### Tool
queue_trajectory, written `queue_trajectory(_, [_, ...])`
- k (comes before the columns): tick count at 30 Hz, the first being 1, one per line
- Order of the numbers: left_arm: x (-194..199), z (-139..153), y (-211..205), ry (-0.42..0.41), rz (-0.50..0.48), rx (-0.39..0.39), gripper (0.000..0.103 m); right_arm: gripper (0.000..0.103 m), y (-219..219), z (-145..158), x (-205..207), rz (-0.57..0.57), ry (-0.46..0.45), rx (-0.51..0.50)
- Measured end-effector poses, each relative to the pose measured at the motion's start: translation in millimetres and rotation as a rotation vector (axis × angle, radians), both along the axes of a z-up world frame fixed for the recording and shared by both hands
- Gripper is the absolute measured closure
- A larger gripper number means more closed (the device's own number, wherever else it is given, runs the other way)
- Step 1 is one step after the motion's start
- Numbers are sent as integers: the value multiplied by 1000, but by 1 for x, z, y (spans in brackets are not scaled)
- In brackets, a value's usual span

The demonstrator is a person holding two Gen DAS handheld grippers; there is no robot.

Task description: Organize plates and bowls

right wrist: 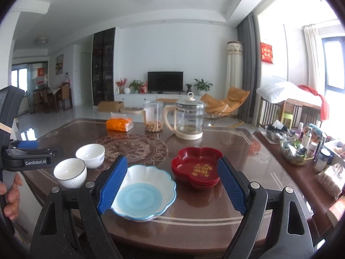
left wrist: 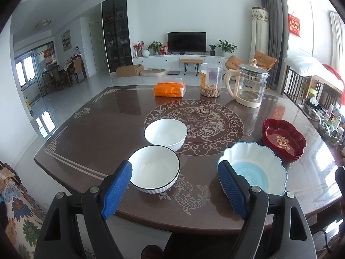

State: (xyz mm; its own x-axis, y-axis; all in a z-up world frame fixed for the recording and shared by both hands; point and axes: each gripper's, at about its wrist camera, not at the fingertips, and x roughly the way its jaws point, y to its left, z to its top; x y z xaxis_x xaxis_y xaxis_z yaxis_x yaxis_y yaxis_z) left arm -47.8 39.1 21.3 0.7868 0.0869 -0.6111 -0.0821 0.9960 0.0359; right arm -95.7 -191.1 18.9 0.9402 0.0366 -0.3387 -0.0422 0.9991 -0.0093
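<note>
Two white bowls stand on the brown table [left wrist: 97, 127]: a ribbed one with a dark rim [left wrist: 154, 169] [right wrist: 70, 172] near the front edge and a plain one [left wrist: 165, 134] [right wrist: 90, 155] behind it. A scalloped blue-and-white dish [left wrist: 256, 168] [right wrist: 144, 192] sits to their right, stacked on another like it. A stack of red flower-shaped dishes [left wrist: 284, 139] [right wrist: 197, 167] lies further right. My left gripper [left wrist: 174, 183] is open and empty, held above the table's front edge between the ribbed bowl and the blue dish. My right gripper [right wrist: 172, 185] is open and empty, over the blue dish and red stack.
At the table's far side stand an orange tissue pack [left wrist: 170, 89] [right wrist: 119, 124], a clear jar of snacks [left wrist: 210, 79] [right wrist: 153, 116] and a glass kettle [left wrist: 251, 85] [right wrist: 189, 116]. A side table with bottles and a basket [right wrist: 301, 149] stands to the right. A floral sofa [left wrist: 15, 205] is at the left.
</note>
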Motion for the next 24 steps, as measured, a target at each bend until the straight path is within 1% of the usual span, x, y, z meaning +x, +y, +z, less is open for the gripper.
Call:
queue_trajectory(4, [-14, -6, 1, 13, 4, -24, 21, 16, 5, -8, -8, 7, -2, 50])
queue_trajectory(8, [-29, -17, 10, 22, 15, -85, 21, 16, 20, -12, -15, 63, 4, 32])
queue_trajectory(12, [-31, -23, 16, 59, 28, -154, 21, 16, 29, -12, -27, 112, -21, 24])
queue_trajectory(15, [-32, -23, 18, 59, 40, -181, 21, 16, 33, -18, -31, 142, -18, -8])
queue_trajectory(17, [-36, -21, 16, 46, 51, -157, 21, 16, 30, -21, -29, 150, -7, 3])
queue_trajectory(19, [-37, -22, 14, 37, 69, -112, 20, 16, 27, -23, -26, 145, -7, 25])
queue_trajectory(21, [-36, -24, 12, 44, 78, -74, 5, 16, 25, -23, -20, 129, -7, 34])
queue_trajectory(24, [-29, -31, 9, 67, 76, -27, 4, 16, 25, -25, -9, 87, 29, 7])
